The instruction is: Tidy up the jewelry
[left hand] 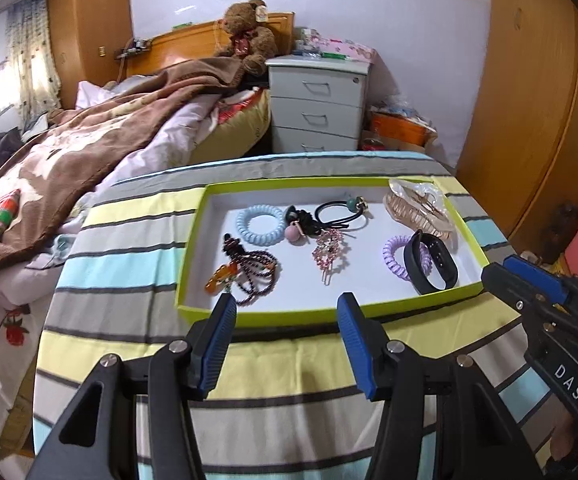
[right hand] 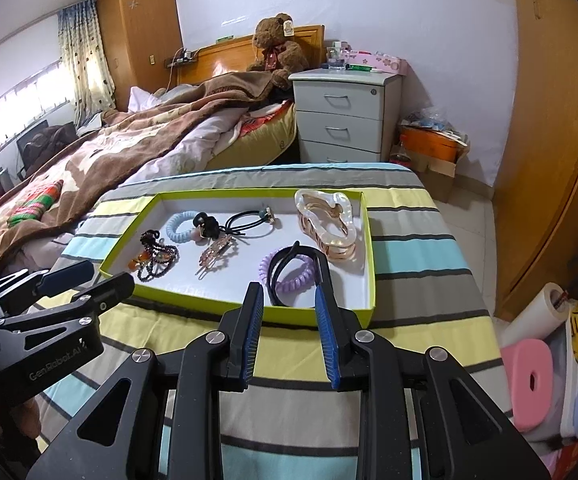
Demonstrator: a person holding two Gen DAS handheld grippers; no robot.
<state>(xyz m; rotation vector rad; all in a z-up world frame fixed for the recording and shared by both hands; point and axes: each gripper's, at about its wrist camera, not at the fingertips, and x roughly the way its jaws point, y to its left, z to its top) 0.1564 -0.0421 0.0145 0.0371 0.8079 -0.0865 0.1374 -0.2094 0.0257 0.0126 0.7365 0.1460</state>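
In the middle of both views, a shallow tray (left hand: 193, 268) with a lime-green rim and white floor lies on a striped cloth (left hand: 129, 256) of yellow, blue and grey. Inside it, toward the left, sit a dark beaded piece with an orange clip (left hand: 245, 272) and a pale blue coil hair tie (left hand: 260, 225). Near the centre lie a black tie with a pink ball (left hand: 300, 228), a black elastic with a green bead (left hand: 339, 212) and a pink sparkly hair clip (left hand: 329, 254). At the right side of the tray rest a purple coil tie (left hand: 399, 256), a black band (left hand: 435, 266) lying over it, and a large clear claw clip (left hand: 421, 208) at the far right corner.

The left gripper (left hand: 287, 312) fills the bottom of its own view, its jaws moderately apart with nothing between them, tips over the tray's near rim. The right gripper (right hand: 289, 300) stands narrower, also empty, its tips just before the black band. Behind the cloth, in the upper half of each frame, are a bed with a brown blanket (left hand: 89, 148), a teddy bear (left hand: 249, 32) and a white drawer unit (left hand: 317, 100).
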